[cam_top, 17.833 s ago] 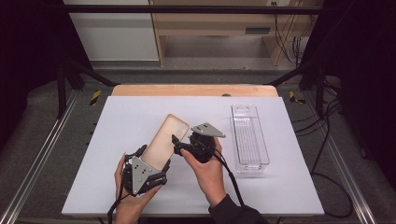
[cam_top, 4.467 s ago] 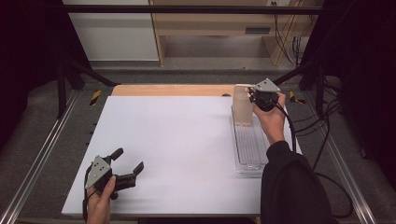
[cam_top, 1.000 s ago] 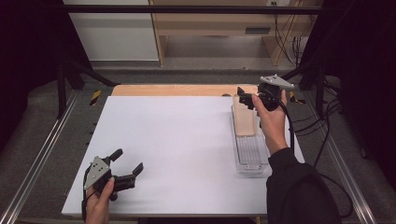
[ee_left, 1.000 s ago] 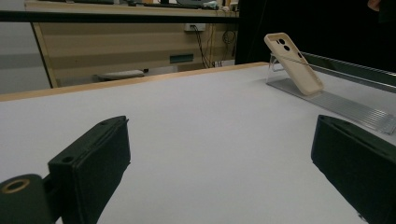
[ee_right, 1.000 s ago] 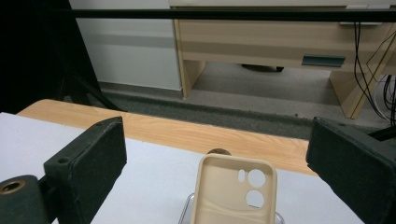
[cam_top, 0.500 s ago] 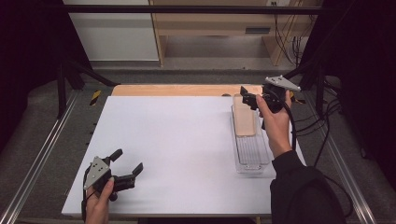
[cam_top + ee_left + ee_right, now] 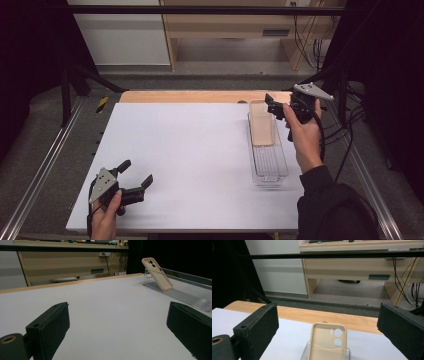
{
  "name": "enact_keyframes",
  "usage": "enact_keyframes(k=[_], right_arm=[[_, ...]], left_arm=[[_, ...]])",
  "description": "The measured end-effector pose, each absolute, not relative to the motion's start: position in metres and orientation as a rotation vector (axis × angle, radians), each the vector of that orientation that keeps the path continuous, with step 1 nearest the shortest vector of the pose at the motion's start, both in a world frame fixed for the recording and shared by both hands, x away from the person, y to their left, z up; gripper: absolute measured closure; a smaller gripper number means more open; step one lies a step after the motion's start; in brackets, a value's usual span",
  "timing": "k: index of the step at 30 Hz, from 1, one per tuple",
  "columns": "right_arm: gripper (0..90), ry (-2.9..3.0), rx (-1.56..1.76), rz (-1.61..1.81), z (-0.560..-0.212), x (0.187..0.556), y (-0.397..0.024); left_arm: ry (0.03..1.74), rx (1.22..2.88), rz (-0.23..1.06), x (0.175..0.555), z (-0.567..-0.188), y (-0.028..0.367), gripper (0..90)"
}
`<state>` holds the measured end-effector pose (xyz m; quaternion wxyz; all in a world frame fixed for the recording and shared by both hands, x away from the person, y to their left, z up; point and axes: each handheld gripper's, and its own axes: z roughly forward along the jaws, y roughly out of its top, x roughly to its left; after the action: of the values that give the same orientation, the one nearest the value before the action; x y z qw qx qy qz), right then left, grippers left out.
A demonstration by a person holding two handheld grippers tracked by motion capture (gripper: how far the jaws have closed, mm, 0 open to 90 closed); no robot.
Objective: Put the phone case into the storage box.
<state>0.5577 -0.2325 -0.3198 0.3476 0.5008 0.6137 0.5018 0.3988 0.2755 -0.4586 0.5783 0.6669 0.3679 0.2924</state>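
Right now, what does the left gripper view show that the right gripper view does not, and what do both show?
The left gripper view alone shows the phone case from the side, leaning tilted in the clear tray, whose long floor stretches out. The right gripper view alone shows the case's hollow inside and camera holes face on. Both share the case, the tray, the white table and open black jaws.

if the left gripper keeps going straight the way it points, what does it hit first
Probably nothing soon: the left gripper faces bare white table. The phone case leaning in the clear tray sits off right.
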Motion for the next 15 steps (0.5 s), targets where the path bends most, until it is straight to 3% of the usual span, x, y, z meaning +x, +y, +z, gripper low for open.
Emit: enact_keyframes(k=[15], right_arm=[[3.0,1.575,1.292,1.319,-0.316,0.541,-0.249]], left_arm=[[0.856,1.573,0.678,0.396,-0.457,0.278,3.6]])
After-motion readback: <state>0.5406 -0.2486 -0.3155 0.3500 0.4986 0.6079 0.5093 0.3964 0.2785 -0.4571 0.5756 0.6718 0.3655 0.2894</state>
